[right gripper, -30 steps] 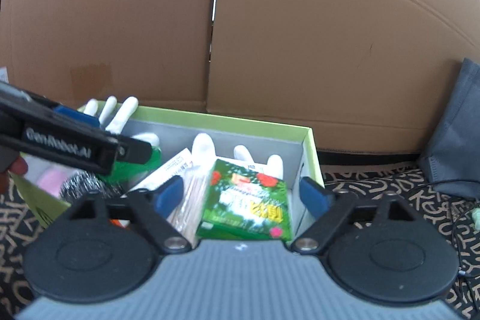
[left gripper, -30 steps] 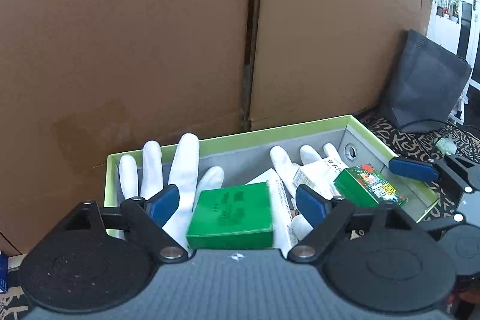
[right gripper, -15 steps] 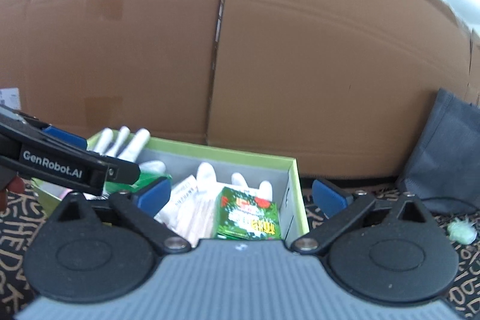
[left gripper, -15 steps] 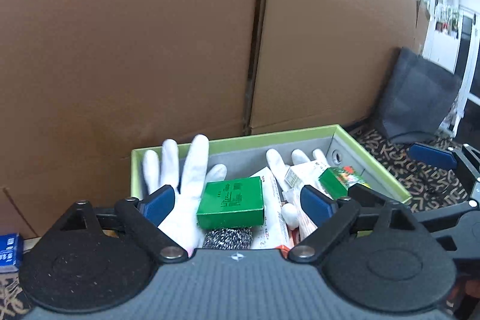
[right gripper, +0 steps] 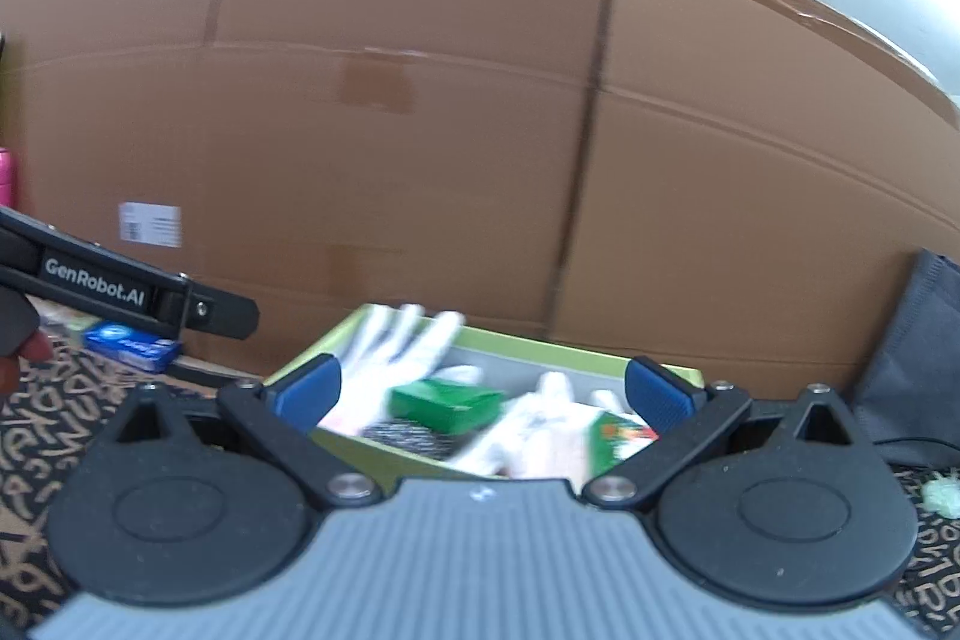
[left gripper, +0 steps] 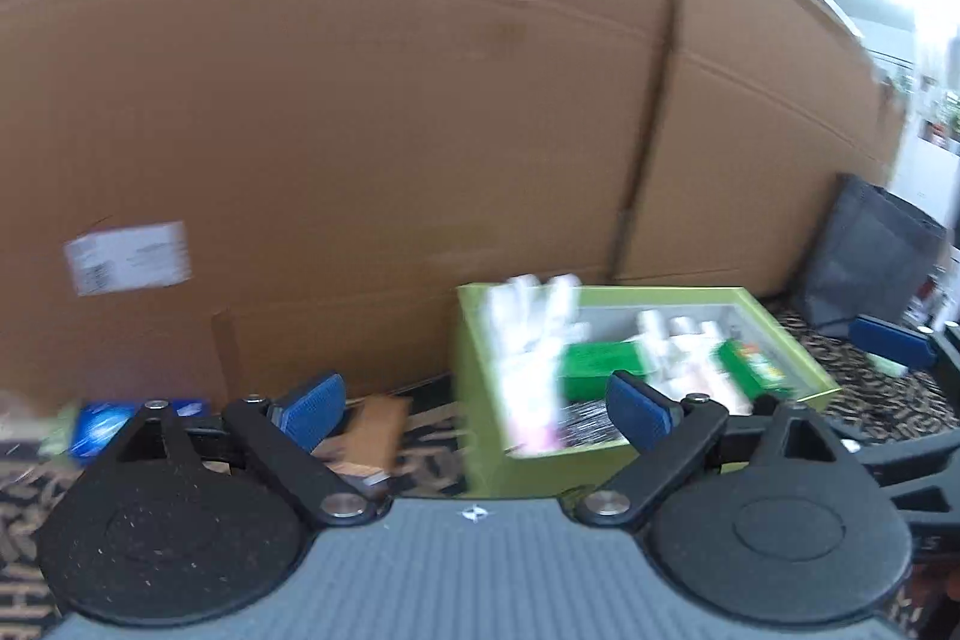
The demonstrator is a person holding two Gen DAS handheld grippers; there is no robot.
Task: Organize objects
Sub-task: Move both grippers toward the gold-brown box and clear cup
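Observation:
A lime-green open box (left gripper: 480,394) (right gripper: 522,340) stands on the patterned cloth against the cardboard wall. It holds white gloves (left gripper: 528,334) (right gripper: 402,346), a plain green packet (left gripper: 600,364) (right gripper: 447,403), a printed green packet (left gripper: 753,367) (right gripper: 621,433) and a steel scourer (right gripper: 402,433). My left gripper (left gripper: 477,403) is open and empty, left of and back from the box. My right gripper (right gripper: 483,391) is open and empty, just in front of the box.
A blue packet (left gripper: 96,427) (right gripper: 132,346) and a brown packet (left gripper: 372,427) lie on the cloth left of the box. A tall cardboard wall (left gripper: 390,100) closes off the back. A dark grey bag (left gripper: 870,268) (right gripper: 918,364) leans at the right.
Both grippers have pulled back and up from the box. The left one has swung left, so the blue and brown packets have come into view.

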